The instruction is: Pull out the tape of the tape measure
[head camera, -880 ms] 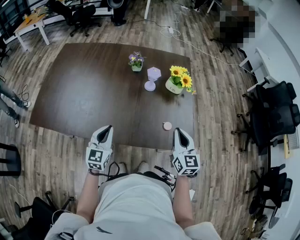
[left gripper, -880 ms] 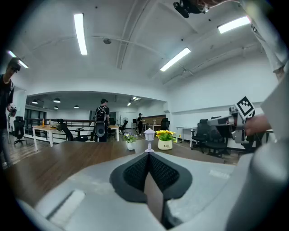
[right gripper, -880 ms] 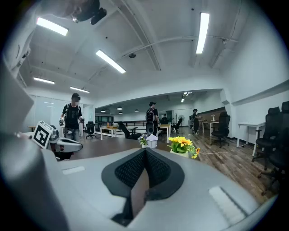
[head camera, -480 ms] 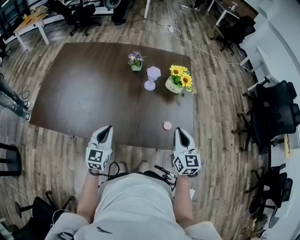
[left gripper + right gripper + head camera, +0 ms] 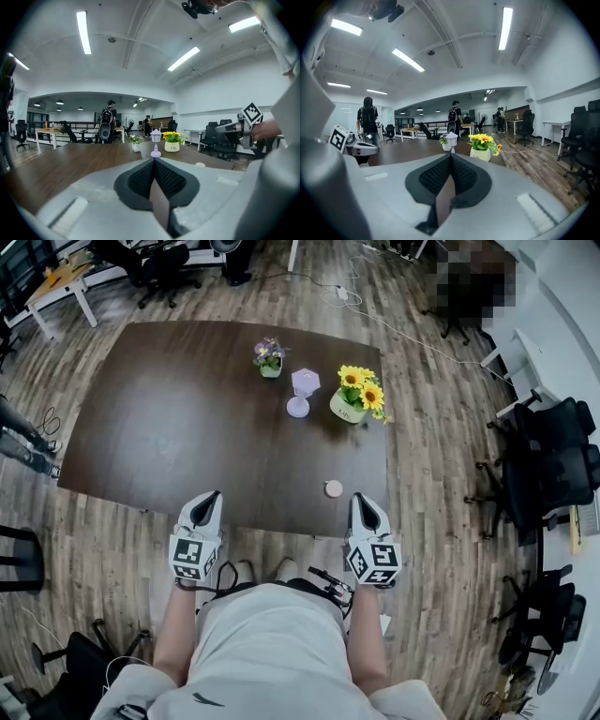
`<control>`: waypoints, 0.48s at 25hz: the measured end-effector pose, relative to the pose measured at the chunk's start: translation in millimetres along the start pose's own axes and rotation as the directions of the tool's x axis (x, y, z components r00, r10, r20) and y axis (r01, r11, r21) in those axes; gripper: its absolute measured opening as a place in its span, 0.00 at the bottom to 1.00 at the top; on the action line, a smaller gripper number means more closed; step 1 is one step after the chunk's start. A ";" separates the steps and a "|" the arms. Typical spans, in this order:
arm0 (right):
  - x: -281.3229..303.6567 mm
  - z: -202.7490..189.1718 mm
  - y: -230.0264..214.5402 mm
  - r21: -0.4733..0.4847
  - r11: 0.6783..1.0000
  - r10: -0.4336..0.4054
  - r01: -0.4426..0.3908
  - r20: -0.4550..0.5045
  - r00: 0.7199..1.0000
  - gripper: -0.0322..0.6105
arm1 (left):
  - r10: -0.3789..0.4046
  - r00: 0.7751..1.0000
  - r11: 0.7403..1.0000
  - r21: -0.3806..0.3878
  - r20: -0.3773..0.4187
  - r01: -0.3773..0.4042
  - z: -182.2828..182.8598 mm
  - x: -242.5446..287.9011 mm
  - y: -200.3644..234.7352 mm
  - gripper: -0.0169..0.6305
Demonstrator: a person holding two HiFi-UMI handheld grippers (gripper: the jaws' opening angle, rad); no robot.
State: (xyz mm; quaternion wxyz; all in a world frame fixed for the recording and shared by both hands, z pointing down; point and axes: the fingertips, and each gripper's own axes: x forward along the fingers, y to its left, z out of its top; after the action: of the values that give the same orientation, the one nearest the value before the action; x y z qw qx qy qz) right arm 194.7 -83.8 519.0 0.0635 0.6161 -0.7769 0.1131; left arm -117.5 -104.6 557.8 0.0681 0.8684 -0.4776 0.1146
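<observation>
while nothing is held yet, the task stands at its very start: the reach to the tape measure (image 5: pixel 334 488) is not begun. i take the small round pale disc on the dark table (image 5: pixel 169 427) to be this tape measure; it is too small to show a case or a tape end. it lies flat and alone, close to the table edge on the person's side.

the right gripper (image 5: pixel 360 499) is near the tape measure, just to its right and a little toward the person, not touching it. the left gripper (image 5: pixel 214 497) is well apart from the tape measure, on its left side, about as close to the person as the right one. in each gripper's own view the two jaws are pressed together along one line, with nothing between the pads, so both grippers are empty.

beyond the tape measure, away from the person, stand a sunflower pot (image 5: pixel 349 409) and a lilac lantern (image 5: pixel 301 395), both well apart from it, so they should not disturb the work.

the next move, as i judge it, calls for opening the jaws first, because closed jaws cannot take anything. one gripper must hold the round case firmly, and the other must find the small tape end and pinch it. the case is low and smooth, so it may slide on the table when it is touched from the side.
</observation>
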 end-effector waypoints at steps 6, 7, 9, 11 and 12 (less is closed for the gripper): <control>13.8 -31.6 -14.3 0.021 1.000 -0.012 0.014 -0.083 0.996 0.10 | 0.018 1.000 1.000 -0.011 -0.022 -0.018 -7.2 -1.1 5.6 0.04; 17.4 -38.2 -16.2 0.018 1.000 -0.013 0.014 -0.103 0.995 0.12 | 0.021 0.999 1.000 -0.012 -0.024 -0.021 -7.7 -1.2 6.1 0.04; 26.5 -52.7 -19.3 0.009 1.000 -0.009 0.011 -0.150 0.989 0.18 | 0.028 0.999 1.000 -0.011 -0.030 -0.028 -8.4 -1.5 7.1 0.04; 38.7 -69.8 -22.2 -0.003 1.000 -0.002 0.002 -0.210 0.978 0.28 | 0.034 0.999 0.999 -0.011 -0.032 -0.034 -8.5 -0.8 8.4 0.04; 45.7 -80.1 -23.7 -0.013 1.000 0.002 -0.006 -0.247 0.969 0.32 | 0.036 0.999 0.999 -0.012 -0.032 -0.037 -8.5 0.2 9.3 0.04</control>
State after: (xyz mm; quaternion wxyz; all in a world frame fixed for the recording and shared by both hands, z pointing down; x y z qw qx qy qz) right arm 203.8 -111.6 609.6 0.1636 0.5953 -0.7649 0.1835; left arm -126.4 -107.7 566.1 0.0789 0.8572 -0.4929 0.1268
